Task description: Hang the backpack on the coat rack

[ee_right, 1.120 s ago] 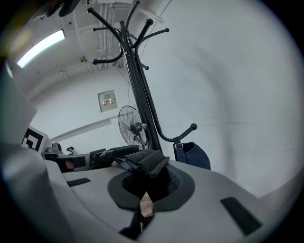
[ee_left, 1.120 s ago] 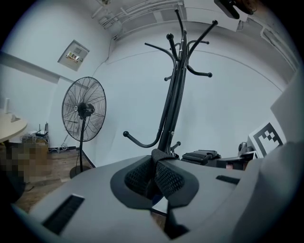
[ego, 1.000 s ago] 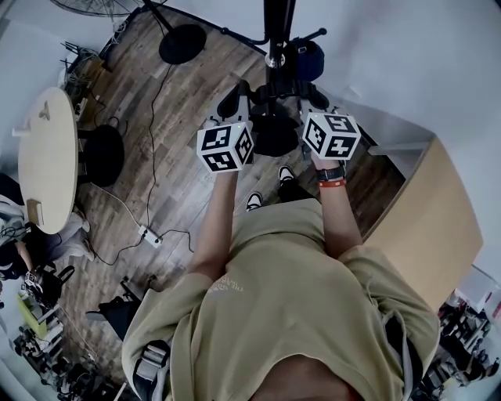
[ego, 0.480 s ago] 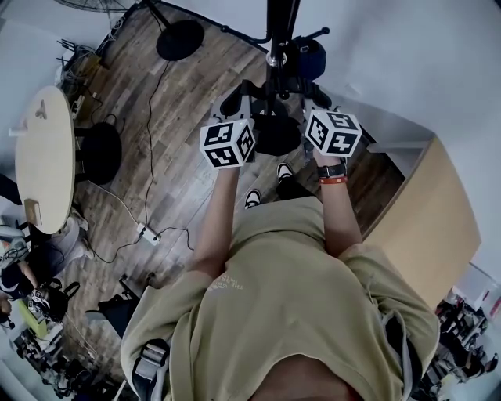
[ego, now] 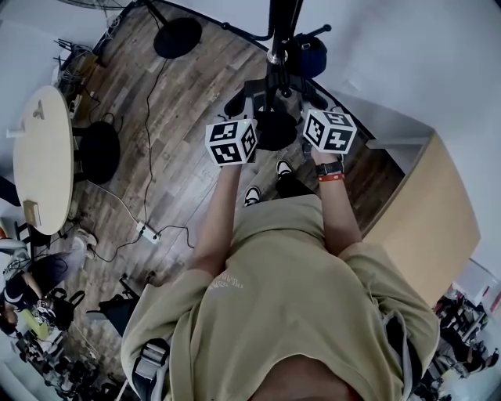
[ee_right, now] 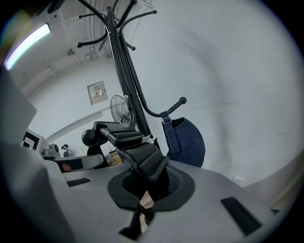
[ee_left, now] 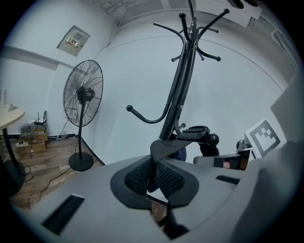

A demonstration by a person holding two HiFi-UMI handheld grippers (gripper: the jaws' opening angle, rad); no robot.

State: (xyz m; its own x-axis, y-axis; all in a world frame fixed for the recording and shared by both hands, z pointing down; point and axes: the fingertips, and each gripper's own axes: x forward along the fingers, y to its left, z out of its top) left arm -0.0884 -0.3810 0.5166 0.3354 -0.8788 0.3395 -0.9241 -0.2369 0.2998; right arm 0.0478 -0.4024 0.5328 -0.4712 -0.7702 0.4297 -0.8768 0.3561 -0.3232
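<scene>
Backpack [ego: 275, 131]: hangs between left gripper [ee_left: 154, 178] and right gripper [ee_right: 149, 179], each pinching a strap [ee_left: 164, 149]; rack [ee_left: 183, 80] dead ahead.

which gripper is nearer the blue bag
Right. The right gripper is on the blue bag's side of the pole; the left gripper is across the pole from it.

Black backpack [ego: 275, 131], coat rack [ego: 282, 19], wooden floor [ego: 188, 110]

A floor of dark wood planks [ego: 188, 94] is enclosed by plain white walls [ego: 407, 55]. A pedestal fan [ee_left: 84, 95] is set by the wall. A round pale table [ego: 43, 157] is placed at the left and a light wooden cabinet [ego: 427, 223] at the right. A cable [ego: 149, 141] is trailed across the floor. A strip light [ee_right: 28, 43] is lit overhead.
</scene>
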